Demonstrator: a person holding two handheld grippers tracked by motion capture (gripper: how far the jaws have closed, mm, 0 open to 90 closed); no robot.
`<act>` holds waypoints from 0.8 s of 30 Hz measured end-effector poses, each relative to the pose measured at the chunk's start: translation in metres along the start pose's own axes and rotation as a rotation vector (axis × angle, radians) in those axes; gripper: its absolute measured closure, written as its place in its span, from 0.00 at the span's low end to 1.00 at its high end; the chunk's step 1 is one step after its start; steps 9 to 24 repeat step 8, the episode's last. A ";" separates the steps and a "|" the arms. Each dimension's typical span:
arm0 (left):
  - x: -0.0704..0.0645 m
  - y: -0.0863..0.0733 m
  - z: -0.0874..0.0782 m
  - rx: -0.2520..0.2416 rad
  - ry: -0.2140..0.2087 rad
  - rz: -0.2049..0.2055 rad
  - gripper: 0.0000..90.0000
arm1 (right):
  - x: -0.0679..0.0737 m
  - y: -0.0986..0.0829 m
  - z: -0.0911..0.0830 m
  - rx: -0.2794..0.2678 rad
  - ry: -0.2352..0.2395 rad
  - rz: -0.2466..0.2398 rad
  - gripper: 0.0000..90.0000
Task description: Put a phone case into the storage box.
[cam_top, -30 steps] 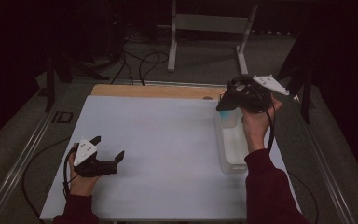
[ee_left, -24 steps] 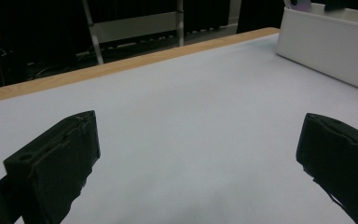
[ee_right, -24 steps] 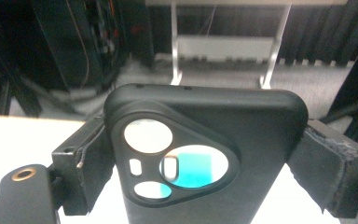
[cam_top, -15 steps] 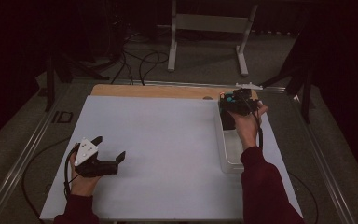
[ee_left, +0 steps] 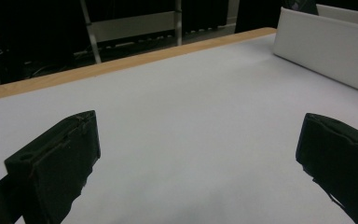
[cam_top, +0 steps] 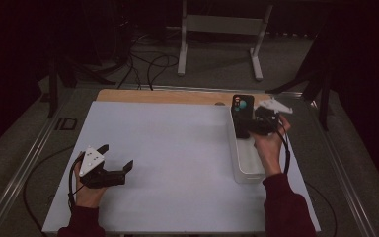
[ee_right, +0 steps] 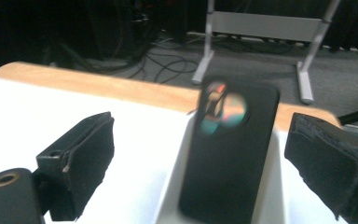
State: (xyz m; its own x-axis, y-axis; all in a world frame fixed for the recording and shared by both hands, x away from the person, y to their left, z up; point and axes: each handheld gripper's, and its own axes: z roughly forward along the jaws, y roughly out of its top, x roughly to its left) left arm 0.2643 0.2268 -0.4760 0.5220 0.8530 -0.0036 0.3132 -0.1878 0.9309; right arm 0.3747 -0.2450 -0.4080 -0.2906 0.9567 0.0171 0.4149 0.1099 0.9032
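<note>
1. A person seated at a white surface (cam_top: 177, 163) is working with a handheld gripper in each hand, sleeves showing at the near edge in the high view.
2. The right gripper (cam_top: 256, 122) is hovering at the far end of a long white tray (cam_top: 242, 168) lying along the surface's right side; its fingers (ee_right: 81, 163) are standing wide apart.
3. A black phone (cam_top: 242, 114) is standing upright at the far end of that tray, its camera ring catching coloured light. In the right gripper view the phone (ee_right: 230, 154) is sitting between the spread fingers, touching neither.
4. The left gripper (cam_top: 114, 159) is resting low at the near left of the surface, well apart from the tray, its fingers (ee_left: 58, 163) spread wide over bare white surface.
5. A wooden strip (cam_top: 163, 96) is running along the far edge, with a metal stand (cam_top: 217, 29) and cables (cam_top: 148, 64) lying on the floor beyond.
</note>
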 end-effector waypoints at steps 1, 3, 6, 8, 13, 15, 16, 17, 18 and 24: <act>-0.001 0.000 -0.001 -0.002 -0.002 0.003 0.00 | 0.004 -0.009 -0.009 -0.017 0.021 -0.009 0.09; -0.003 0.000 -0.002 -0.005 -0.002 0.004 0.00 | 0.014 -0.028 -0.026 -0.041 0.041 -0.033 0.10; -0.003 0.001 -0.003 -0.009 -0.001 0.005 0.00 | 0.024 -0.058 -0.052 -0.100 0.076 -0.036 0.10; -0.003 0.001 -0.003 -0.013 0.000 0.001 0.00 | 0.029 -0.075 -0.065 -0.125 0.096 -0.046 0.10; -0.003 0.001 -0.003 -0.013 0.000 0.001 0.00 | 0.029 -0.075 -0.065 -0.125 0.096 -0.046 0.10; -0.003 0.001 -0.003 -0.013 0.000 0.001 0.00 | 0.029 -0.075 -0.065 -0.125 0.096 -0.046 0.10; -0.003 0.001 -0.003 -0.013 0.000 0.001 0.00 | 0.029 -0.075 -0.065 -0.125 0.096 -0.046 0.10; -0.003 0.001 -0.003 -0.013 0.000 0.001 0.00 | 0.029 -0.075 -0.065 -0.125 0.096 -0.046 0.10; -0.003 0.001 -0.003 -0.013 0.000 0.001 0.00 | 0.029 -0.075 -0.065 -0.125 0.096 -0.046 0.10; -0.003 0.001 -0.003 -0.013 0.000 0.001 0.00 | 0.029 -0.075 -0.065 -0.125 0.096 -0.046 0.10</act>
